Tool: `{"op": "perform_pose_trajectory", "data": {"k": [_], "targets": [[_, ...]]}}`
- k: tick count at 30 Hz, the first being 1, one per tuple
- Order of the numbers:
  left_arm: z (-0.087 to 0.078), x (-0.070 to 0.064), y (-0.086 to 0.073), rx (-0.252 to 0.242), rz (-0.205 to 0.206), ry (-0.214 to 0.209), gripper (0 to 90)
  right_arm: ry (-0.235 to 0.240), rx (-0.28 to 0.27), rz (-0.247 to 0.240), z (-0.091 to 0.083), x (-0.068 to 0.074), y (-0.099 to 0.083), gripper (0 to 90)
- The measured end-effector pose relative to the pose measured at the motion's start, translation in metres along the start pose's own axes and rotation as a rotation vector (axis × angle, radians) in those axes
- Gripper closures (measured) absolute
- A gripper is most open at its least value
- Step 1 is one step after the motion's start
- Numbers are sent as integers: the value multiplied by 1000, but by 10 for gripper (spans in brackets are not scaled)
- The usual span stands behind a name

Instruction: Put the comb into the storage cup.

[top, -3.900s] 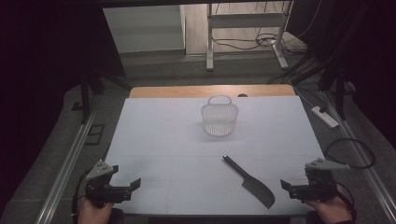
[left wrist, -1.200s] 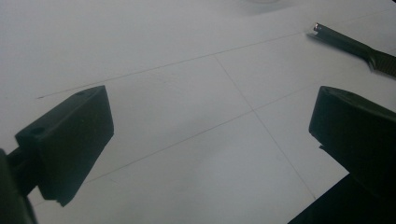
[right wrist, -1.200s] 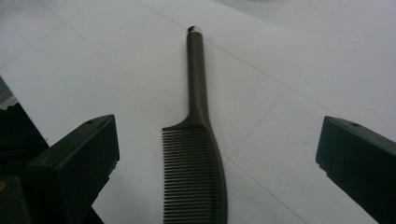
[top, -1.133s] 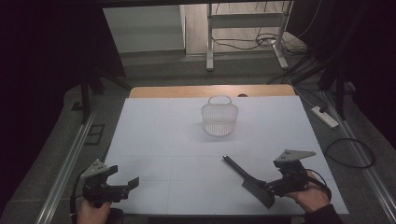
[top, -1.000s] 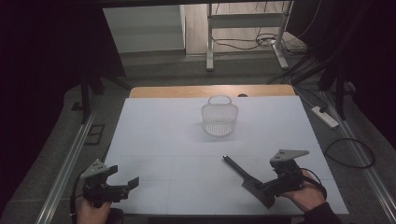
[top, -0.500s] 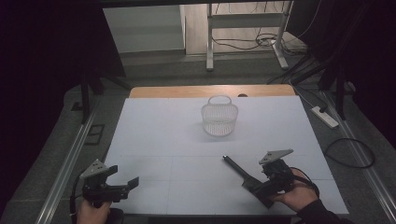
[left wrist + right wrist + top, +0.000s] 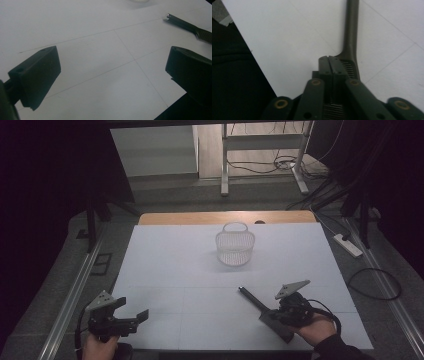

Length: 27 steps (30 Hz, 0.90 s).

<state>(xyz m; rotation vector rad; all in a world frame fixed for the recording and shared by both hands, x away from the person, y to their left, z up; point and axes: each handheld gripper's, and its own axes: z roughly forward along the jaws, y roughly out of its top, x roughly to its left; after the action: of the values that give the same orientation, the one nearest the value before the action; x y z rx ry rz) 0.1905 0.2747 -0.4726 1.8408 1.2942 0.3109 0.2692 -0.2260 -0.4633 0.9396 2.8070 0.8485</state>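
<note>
Near the table [image 7: 165, 270] edge, well in front of the wire basket [image 7: 235, 247], lies the dark spatula [image 7: 265, 311]. Right gripper [image 7: 287, 312] sits over the spatula's slotted blade, fingers [image 7: 329, 67] pressed together above it. Left gripper [image 7: 135, 320], far left of the basket, has fingers [image 7: 37, 75] spread, holding nothing.
</note>
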Motion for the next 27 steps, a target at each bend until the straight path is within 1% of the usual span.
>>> {"op": "perform_pose_trajectory", "data": {"k": [1,2,6,10,11,12,16,17,20,26,27], "targets": [[0,0,0,0,0,0,4,2,3,-7,1,0,0,898],[0,0,0,-1,0,0,4,11,19,-21,5,1,-2,898],[0,0,0,-4,-4,-1,4,8,33,-37,11,1,-5,898],[0,1,0,-5,-6,-3,4,7,24,-55,15,1,-9,898],[0,1,0,-5,-6,-4,4,10,21,-64,16,1,-10,898],[0,1,0,-5,-6,-4,4,13,30,-79,18,3,-12,898],[0,1,0,-5,-6,-4,4,24,42,-96,22,6,-14,898],[0,1,1,-4,-6,-4,4,27,56,-106,25,9,-16,898],[1,1,1,-4,-6,-4,4,30,70,-118,29,13,-18,898],[1,1,1,-4,-5,-6,4,43,94,-118,33,15,-19,898],[1,1,1,-4,-6,-6,5,43,101,-124,34,15,-19,898]]}}
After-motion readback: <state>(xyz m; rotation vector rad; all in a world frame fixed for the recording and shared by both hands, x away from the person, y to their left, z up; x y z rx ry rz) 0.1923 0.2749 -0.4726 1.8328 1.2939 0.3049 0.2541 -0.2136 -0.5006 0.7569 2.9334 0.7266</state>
